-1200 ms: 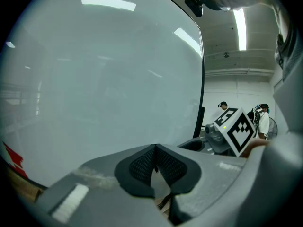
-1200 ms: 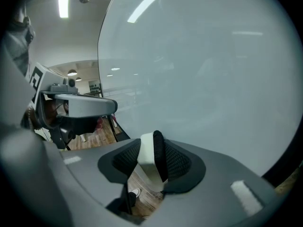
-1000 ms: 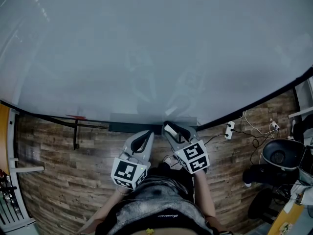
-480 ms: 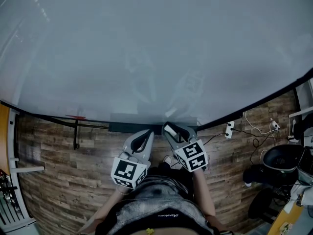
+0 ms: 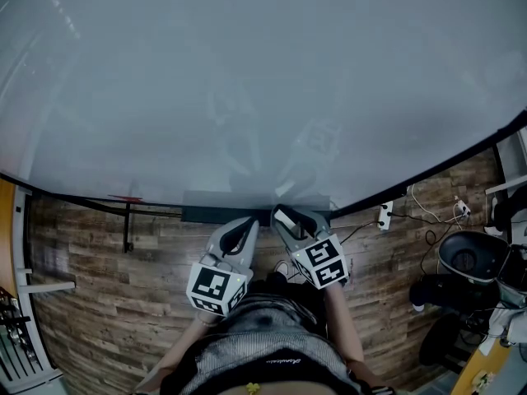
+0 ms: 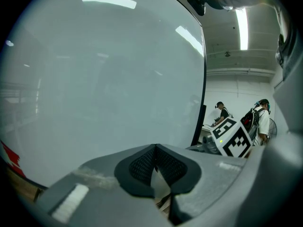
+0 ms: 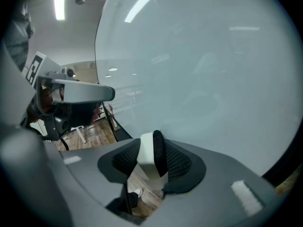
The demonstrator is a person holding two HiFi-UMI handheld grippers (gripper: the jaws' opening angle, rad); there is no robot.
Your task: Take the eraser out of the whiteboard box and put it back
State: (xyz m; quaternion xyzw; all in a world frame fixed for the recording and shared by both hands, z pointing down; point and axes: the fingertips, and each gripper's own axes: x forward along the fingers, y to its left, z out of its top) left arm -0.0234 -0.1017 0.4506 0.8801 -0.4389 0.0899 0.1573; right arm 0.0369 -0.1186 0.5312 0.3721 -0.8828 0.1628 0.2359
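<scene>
- A big whiteboard (image 5: 247, 81) fills most of my head view; under it is a wood-plank floor (image 5: 99, 262), with a power strip (image 5: 384, 216) and loose cables off to the right.
- The dark whiteboard box (image 5: 210, 214) runs along the board's lower edge, right in front of me.
- My right gripper (image 7: 151, 151) is pinching the eraser (image 7: 147, 156), white body and black felt, upright between its mesh pads.
- On the head view the eraser sits at the right end of the box, close to the board's bottom edge. I can't tell whether it touches the box.
- My left gripper (image 6: 155, 163) has its jaws pressed together at the tips with nothing between them. It points at the box just left of the right one.
- In the left gripper view, two people (image 6: 221, 112) stand in the bright room beyond the board's right edge.
</scene>
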